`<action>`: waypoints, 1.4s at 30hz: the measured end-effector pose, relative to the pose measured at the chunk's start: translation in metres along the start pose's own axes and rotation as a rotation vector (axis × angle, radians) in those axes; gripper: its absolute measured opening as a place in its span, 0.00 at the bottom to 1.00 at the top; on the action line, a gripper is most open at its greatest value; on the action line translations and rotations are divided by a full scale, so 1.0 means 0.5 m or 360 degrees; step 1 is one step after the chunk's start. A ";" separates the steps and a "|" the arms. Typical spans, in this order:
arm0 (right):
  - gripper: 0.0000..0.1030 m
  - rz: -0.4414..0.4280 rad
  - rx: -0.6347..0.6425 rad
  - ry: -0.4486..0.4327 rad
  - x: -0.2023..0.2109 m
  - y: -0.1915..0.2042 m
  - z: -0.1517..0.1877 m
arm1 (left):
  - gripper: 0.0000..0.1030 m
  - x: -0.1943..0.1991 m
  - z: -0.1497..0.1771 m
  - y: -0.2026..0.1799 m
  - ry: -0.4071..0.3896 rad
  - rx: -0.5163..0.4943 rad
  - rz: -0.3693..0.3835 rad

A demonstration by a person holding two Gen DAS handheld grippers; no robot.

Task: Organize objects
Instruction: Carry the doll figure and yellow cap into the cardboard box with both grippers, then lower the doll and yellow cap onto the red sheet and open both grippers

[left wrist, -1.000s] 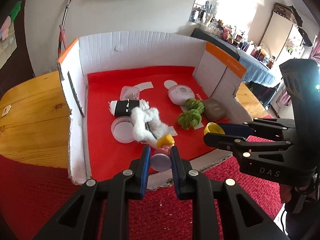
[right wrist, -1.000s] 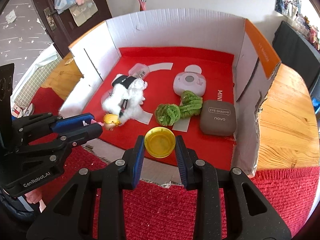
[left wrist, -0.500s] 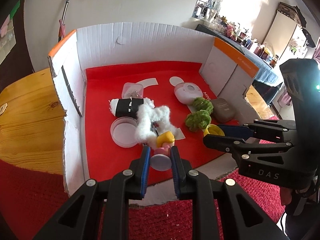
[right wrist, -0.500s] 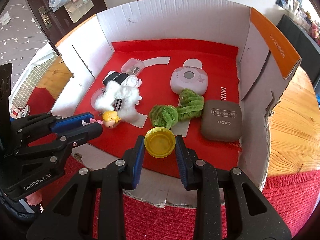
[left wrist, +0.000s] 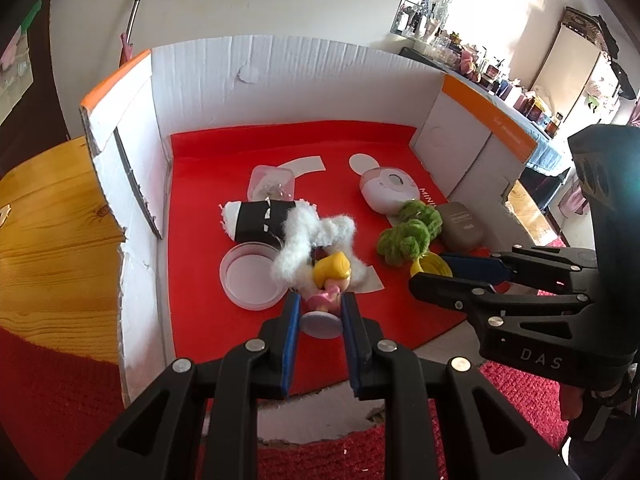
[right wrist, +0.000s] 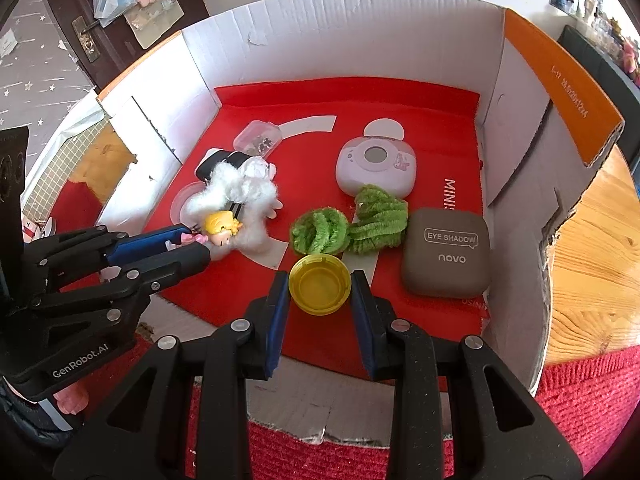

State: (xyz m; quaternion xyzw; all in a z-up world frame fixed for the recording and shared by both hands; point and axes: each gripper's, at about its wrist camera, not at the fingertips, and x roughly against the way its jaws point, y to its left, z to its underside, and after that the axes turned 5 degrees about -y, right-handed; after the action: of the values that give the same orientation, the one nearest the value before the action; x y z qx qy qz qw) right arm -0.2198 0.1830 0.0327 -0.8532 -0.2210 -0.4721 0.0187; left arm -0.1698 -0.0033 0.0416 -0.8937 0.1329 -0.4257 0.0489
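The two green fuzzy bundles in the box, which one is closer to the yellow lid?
The rounder, coiled bundle, just beyond the yellow lid. The other bundle is looser and lies further back, between the brown eyeshadow case and the pink device.

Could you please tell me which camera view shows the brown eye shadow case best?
The right wrist view: the brown rounded eye shadow case lies unobstructed, lettering legible. In the left wrist view it appears small, partly behind green fuzzy bundles.

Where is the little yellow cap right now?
The yellow cap is clamped in the right gripper, over the box's red floor, just in front of the fuzzy green coils.
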 end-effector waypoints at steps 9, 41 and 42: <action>0.28 0.0005 0.0001 -0.0017 -0.003 -0.005 -0.003 | 0.20 -0.019 -0.001 0.005 0.0020 0.0007 -0.0004; 0.28 0.0007 0.0013 -0.0041 -0.012 0.005 0.001 | 0.21 -0.029 -0.003 0.002 0.0006 -0.0006 -0.0033; 0.28 0.0001 0.0007 -0.0045 -0.012 0.004 0.001 | 0.21 -0.030 -0.003 0.002 0.0006 -0.0004 -0.0033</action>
State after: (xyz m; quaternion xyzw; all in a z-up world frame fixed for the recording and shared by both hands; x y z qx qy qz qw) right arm -0.2212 0.1793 0.0279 -0.8599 -0.2220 -0.4594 0.0176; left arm -0.1799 0.0000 0.0312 -0.8943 0.1242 -0.4276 0.0431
